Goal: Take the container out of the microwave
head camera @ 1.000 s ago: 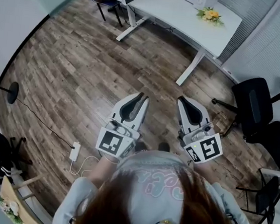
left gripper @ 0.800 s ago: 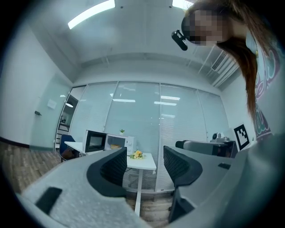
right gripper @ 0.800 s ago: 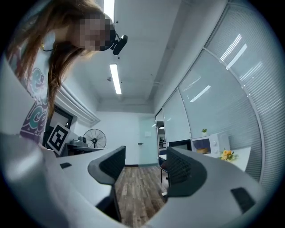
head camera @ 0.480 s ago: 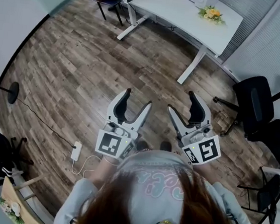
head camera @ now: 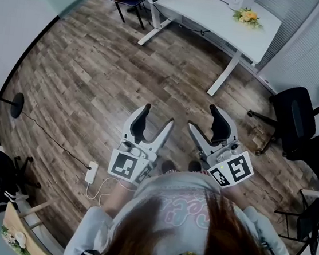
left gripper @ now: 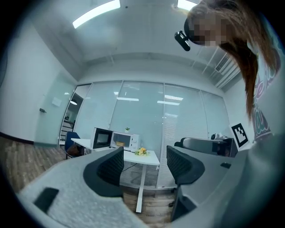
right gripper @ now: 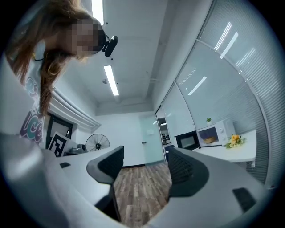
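Head view shows our left gripper (head camera: 155, 118) and right gripper (head camera: 204, 119) both spread wide, empty. Left gripper view puts the container (left gripper: 119, 144) inside the open microwave (left gripper: 127, 140), centre left, well away. It looks light and stiff, maybe hot, so we would pinch its rim.

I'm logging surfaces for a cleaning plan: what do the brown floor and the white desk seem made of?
The brown plank floor looks like wood or wood-look laminate: grained boards, staggered seams, dull sheen. The white flat desk top looks like smooth matt laminate, uniform and grainless; its slim white legs are probably painted metal.
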The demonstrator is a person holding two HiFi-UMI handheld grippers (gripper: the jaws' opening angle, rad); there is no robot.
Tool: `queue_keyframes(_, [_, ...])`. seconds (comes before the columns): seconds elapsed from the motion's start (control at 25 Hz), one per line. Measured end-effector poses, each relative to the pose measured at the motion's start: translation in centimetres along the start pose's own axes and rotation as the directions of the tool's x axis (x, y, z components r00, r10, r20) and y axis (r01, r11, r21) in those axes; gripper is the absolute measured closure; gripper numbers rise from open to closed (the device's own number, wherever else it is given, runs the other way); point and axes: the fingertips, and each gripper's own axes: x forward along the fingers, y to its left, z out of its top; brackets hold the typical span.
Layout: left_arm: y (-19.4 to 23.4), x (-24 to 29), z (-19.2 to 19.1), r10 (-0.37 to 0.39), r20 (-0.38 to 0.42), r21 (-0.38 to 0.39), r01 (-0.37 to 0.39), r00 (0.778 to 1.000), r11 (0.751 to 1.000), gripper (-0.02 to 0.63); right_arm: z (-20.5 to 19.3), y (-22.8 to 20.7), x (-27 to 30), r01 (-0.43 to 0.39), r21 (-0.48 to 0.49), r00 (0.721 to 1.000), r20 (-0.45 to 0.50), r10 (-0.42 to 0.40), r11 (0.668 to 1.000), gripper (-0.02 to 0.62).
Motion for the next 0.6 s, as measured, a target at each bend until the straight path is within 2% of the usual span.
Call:
queue_keyframes(0.28, [1.6,-2.1,-1.2,-0.02,-0.033,0.02,0.021,0.999,1.0,0.334,-2.0,3.1,0.8,0.017,0.017,1.0,-0.016,-0.016,1.0,0.298])
queue_keyframes(0.52, [1.8,-1.8,-1.8,-0.037,-0.028,-0.038,0.036,0.999,0.999,0.334,-2.1,2.3,1.0,0.042,0.001,0.999,-0.019,-0.042,0.999,0.298])
queue_keyframes(0.6, [2.0,-1.2,-1.9,-0.031,-0.026,-0.032,0.03,0.999,0.999,0.334,-2.3,1.9,1.3,0.038,0.002,0.999,-0.02,-0.038,0.999,0.298])
